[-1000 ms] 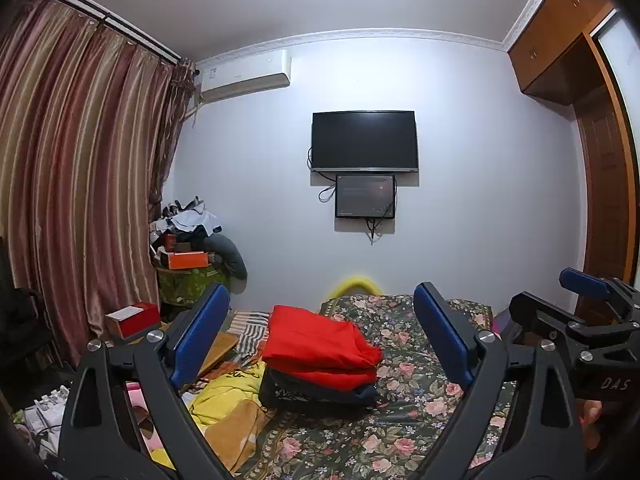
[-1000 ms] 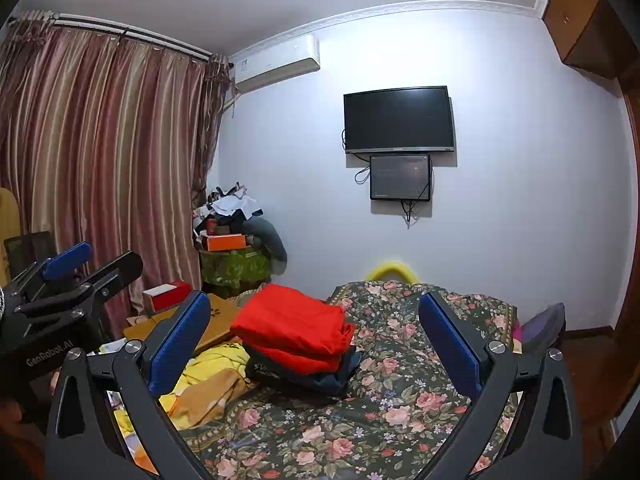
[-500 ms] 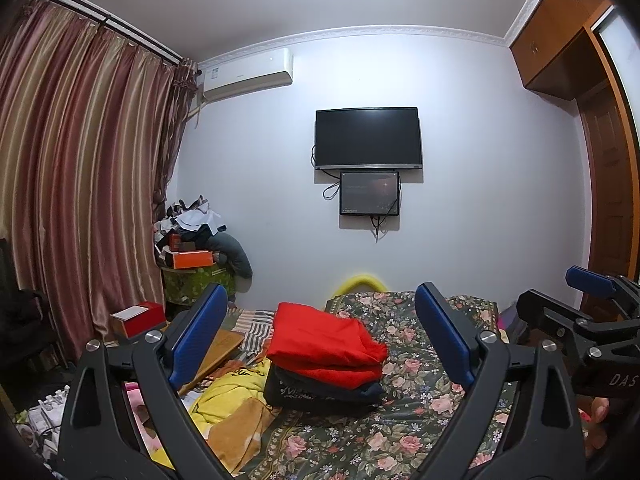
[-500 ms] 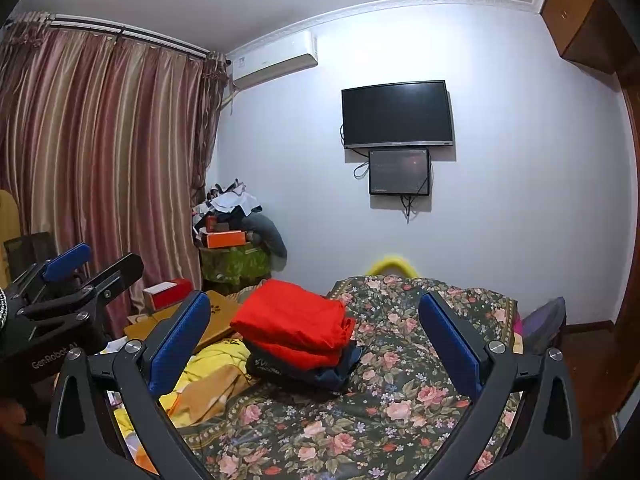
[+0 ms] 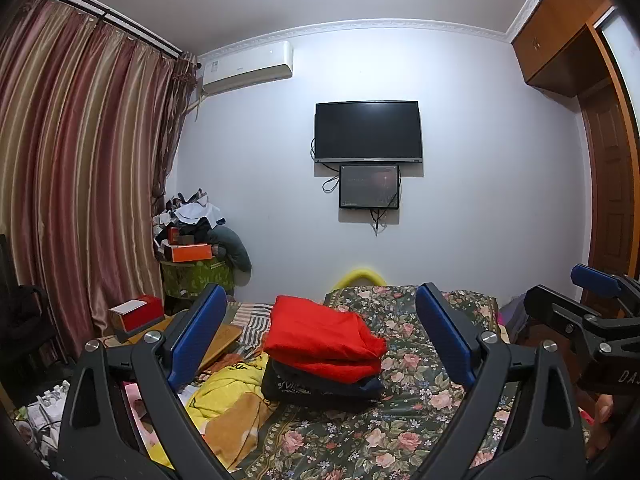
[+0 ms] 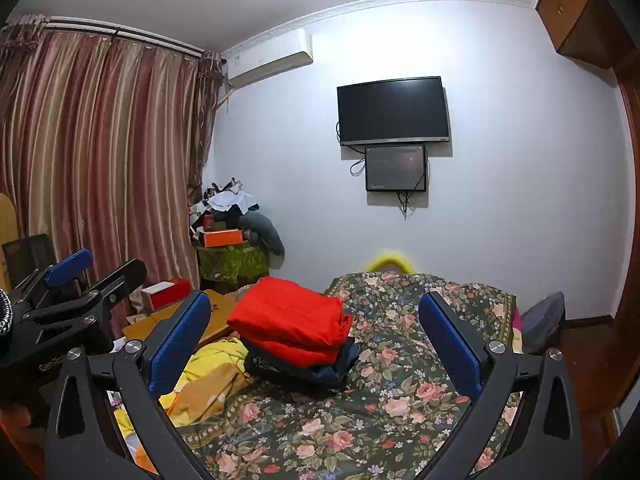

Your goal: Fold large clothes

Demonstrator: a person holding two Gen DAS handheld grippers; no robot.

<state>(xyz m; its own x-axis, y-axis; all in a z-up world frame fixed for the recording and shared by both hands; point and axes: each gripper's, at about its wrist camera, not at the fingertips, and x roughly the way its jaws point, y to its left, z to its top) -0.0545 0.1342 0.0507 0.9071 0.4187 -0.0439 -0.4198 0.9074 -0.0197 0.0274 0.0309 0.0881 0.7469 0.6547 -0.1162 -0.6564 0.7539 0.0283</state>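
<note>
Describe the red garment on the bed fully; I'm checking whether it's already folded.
The red garment is plain, bright red, soft-looking cloth, folded into a thick, roughly rectangular bundle with layered edges showing at its near side. It lies flat atop a folded dark navy garment with pale lettering, on the floral bedspread. Neither gripper touches it.

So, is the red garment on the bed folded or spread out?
Folded. The red garment lies as a compact layered bundle with stacked edges, on top of a dark folded garment on the bed.

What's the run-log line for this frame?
left gripper: open, empty | right gripper: open, empty | red folded garment: atop dark folded garment on floral bedspread | yellow clothes: unfolded, left
</note>
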